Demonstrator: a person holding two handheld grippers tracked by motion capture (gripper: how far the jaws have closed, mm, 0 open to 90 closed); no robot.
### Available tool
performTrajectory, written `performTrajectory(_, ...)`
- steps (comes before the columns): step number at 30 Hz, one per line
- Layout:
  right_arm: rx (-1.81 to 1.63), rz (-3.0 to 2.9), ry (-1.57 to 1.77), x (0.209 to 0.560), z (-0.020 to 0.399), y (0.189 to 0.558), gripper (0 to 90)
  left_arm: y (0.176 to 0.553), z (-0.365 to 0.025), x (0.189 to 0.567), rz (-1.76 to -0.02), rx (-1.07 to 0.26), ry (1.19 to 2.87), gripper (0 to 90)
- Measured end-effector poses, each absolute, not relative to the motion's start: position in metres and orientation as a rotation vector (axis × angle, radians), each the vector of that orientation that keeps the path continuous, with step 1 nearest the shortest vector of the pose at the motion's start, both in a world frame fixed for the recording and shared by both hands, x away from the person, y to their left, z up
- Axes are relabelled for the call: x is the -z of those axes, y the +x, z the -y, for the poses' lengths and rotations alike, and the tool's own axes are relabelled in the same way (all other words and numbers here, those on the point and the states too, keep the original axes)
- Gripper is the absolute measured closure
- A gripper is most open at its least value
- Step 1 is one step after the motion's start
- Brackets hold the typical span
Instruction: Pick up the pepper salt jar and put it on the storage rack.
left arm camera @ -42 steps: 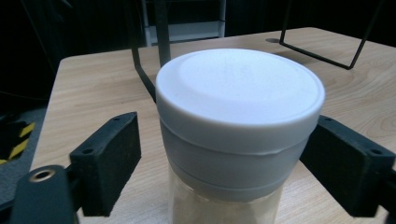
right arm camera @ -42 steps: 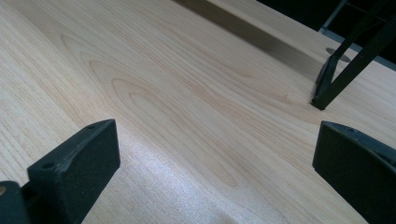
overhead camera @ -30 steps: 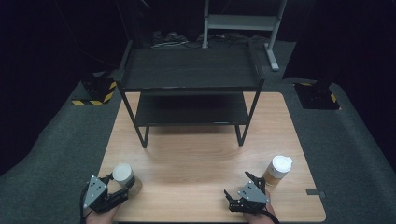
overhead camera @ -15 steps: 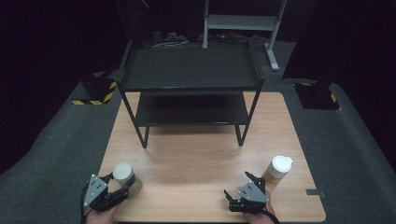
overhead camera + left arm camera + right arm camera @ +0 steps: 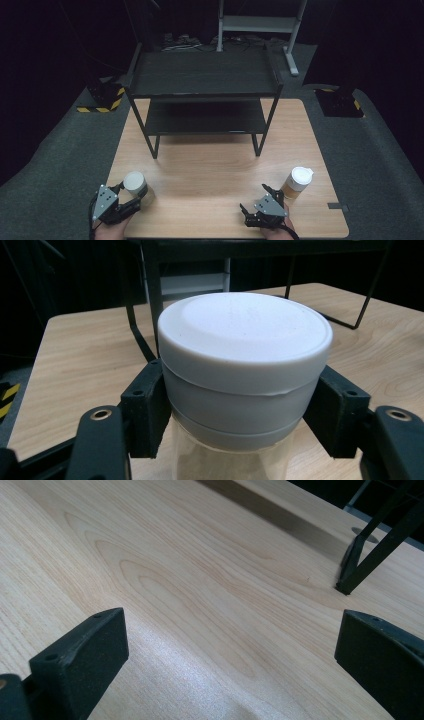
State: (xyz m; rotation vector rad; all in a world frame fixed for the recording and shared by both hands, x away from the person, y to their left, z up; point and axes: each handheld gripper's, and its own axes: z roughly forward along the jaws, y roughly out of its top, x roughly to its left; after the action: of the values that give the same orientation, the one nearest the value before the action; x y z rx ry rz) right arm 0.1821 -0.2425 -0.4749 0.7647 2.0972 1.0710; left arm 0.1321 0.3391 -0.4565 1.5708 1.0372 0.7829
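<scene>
Left hand-held gripper [image 5: 131, 199], lower left of frame, jaws clamped on white-lidded jar [image 5: 245, 365] just under the lid, standing on desk [image 5: 215, 165]. Jar looks rigid, smooth, maybe slippery; grip below lid rim seems best. Right hand-held gripper [image 5: 259, 201] wide, empty, beside capped bottle [image 5: 297, 182], lower right.
</scene>
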Motion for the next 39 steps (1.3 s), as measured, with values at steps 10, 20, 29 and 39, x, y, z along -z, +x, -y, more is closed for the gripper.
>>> performTrajectory(10,-1.07,-2.092,0.765,0.475,0.242,0.181,0.0,0.142,-0.326,0.444,-0.997,-0.787,1.563,34.1)
performTrajectory(20,-1.078,-2.09,0.768,0.476,0.243,0.181,0.0,0.16,-0.31,0.424,-0.935,-0.783,1.561,33.9)
performTrajectory(29,-1.081,-2.091,0.768,0.476,0.244,0.181,0.0,0.177,-0.295,0.406,-0.894,-0.776,1.538,33.8)
performTrajectory(39,-1.081,-2.093,0.765,0.476,0.244,0.181,0.0,0.195,-0.284,0.383,-0.857,-0.768,1.521,33.8)
